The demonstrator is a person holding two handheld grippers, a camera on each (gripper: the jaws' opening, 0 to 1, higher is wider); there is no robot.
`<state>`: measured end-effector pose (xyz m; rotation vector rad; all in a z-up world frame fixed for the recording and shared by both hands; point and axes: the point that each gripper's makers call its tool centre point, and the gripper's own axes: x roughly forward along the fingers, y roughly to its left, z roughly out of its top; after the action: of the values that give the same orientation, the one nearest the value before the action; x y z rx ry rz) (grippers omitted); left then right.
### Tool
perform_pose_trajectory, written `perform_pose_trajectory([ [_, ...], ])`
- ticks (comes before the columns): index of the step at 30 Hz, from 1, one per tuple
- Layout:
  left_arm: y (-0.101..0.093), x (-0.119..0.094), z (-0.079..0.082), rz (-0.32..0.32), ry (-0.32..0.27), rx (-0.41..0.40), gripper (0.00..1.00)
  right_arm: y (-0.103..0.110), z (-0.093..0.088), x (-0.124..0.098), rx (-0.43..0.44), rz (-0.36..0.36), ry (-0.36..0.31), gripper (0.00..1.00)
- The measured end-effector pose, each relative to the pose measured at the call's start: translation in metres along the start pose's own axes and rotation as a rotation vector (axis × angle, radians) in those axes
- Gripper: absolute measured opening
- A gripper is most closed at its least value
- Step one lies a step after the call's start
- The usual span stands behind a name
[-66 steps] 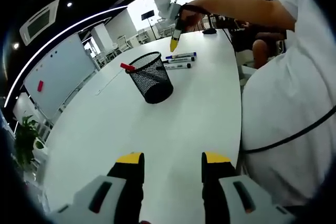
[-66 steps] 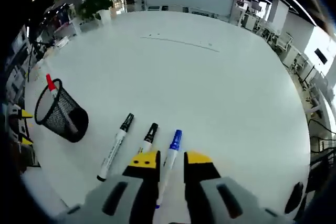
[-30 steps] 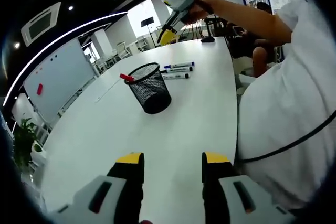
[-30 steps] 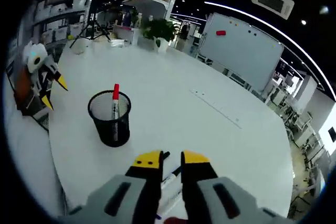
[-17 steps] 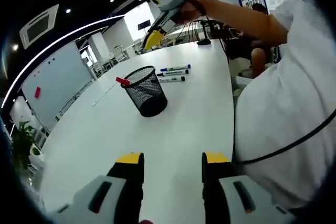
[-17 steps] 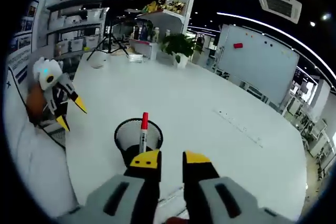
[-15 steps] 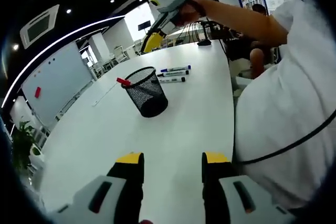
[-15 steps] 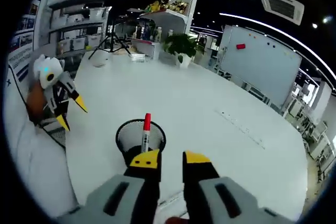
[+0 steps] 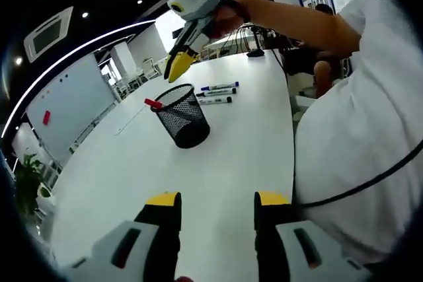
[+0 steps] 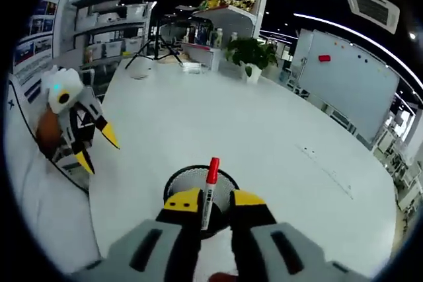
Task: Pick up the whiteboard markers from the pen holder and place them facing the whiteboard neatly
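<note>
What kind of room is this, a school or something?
Probably an open office or meeting space: a big white table, a whiteboard along the wall, shelves stacked with boxes, and a potted plant.

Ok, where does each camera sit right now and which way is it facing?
Left gripper view: low over the white table, facing the pen holder; own jaws, right gripper, person's arm.
Right gripper view: above the holder, red marker between its own open jaws; left gripper at left.
Shared: holder, red marker, table, whiteboard.

The right tool [image 10: 216,205] hangs directly above the pen holder [image 10: 198,189], its red marker [image 10: 210,183] rising between the jaws.
</note>
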<state>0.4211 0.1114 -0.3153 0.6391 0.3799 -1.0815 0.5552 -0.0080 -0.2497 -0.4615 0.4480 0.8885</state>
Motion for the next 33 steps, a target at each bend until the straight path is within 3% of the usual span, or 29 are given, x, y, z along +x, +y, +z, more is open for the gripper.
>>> perform_pose_trajectory([
  [9,0.004,-0.003,-0.002,0.008,0.002,0.003,0.46,0.004,0.001,0.023,0.026,0.023,0.005,0.17],
  [23,0.004,-0.004,-0.002,0.015,0.0,0.016,0.47,-0.003,-0.008,0.039,0.049,0.019,0.05,0.17],
  [33,0.002,-0.002,0.0,0.007,-0.001,0.023,0.47,-0.003,-0.01,0.045,0.087,0.02,0.044,0.17],
])
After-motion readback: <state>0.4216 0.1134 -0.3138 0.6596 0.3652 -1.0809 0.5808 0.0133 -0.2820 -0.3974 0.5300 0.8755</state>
